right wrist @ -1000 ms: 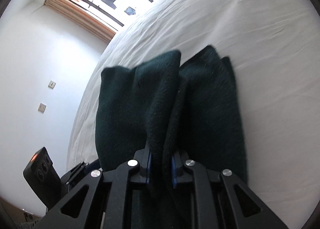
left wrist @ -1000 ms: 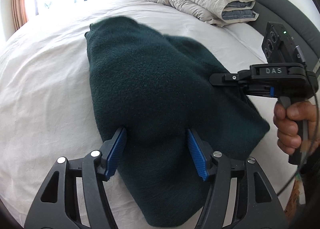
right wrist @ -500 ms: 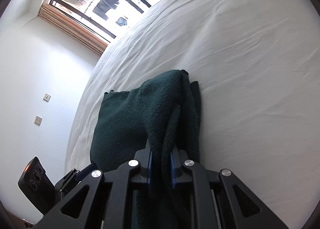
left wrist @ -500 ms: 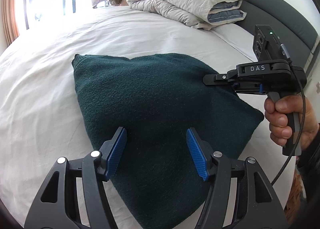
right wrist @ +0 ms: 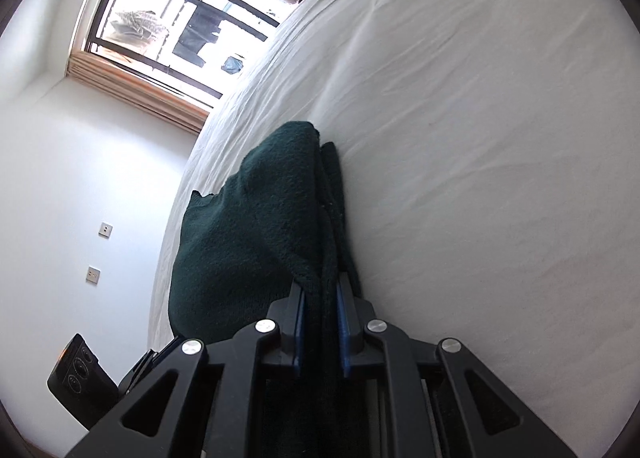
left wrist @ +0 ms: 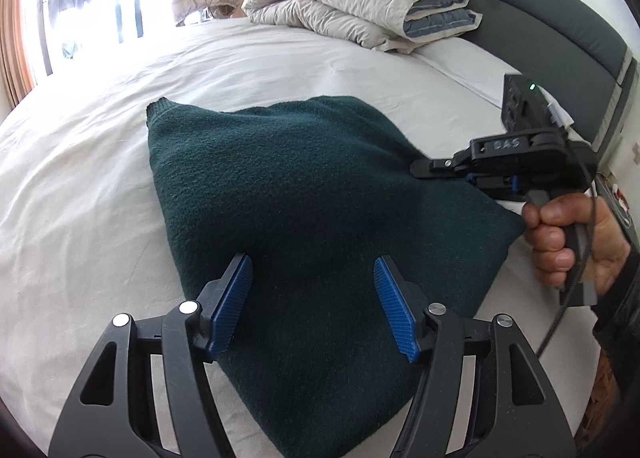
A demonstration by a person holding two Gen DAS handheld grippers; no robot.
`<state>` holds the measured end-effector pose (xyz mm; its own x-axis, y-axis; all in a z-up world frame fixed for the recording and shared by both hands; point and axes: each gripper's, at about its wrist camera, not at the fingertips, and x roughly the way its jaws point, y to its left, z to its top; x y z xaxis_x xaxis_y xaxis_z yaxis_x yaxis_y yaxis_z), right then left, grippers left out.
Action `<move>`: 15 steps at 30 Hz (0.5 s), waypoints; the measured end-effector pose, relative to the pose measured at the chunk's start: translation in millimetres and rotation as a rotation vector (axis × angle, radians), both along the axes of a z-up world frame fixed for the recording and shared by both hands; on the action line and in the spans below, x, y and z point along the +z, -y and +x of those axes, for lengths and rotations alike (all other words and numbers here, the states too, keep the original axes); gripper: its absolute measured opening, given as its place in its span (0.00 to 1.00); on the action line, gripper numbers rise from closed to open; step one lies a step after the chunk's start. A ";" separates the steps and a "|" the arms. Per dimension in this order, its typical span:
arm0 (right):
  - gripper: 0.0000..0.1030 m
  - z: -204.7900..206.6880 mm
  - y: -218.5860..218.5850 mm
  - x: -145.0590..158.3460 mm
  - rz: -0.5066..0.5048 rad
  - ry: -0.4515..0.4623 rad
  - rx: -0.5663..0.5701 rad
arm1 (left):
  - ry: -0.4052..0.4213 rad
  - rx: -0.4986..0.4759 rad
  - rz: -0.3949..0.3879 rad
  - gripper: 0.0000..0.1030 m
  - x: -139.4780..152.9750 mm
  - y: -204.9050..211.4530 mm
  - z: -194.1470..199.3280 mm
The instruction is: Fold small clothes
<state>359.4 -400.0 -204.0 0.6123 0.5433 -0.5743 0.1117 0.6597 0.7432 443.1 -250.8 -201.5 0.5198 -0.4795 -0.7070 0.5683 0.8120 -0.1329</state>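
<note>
L gripper spread wide, nothing pinched, hovering over near edge of sweater on bed. Sweater's long axis runs diagonally to R gripper, clamped on right edge; R nearer.

Dark green knit garment; white sheet; blue pads

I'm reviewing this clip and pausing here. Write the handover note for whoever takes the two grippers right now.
Right gripper: shut on the dark green garment's right edge, several layers pinched between its pads.
Left gripper: open, over the garment's near part, gripping nothing.
Garment: lies folded on the white bed sheet, right edge a little raised by the grip.
Done: at least one fold is in.
Left: probably lay the held edge down, release, smooth and finish folding.
</note>
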 end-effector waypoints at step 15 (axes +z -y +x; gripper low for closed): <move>0.37 -45.9 -51.8 61.8 -0.220 0.037 0.044 | -0.031 -0.006 -0.009 0.68 -15.4 -8.3 1.4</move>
<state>313.5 -348.1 -142.1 0.6136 0.4338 -0.6597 0.0548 0.8101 0.5837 444.5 -242.5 -216.9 0.4945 -0.4886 -0.7188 0.5685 0.8074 -0.1578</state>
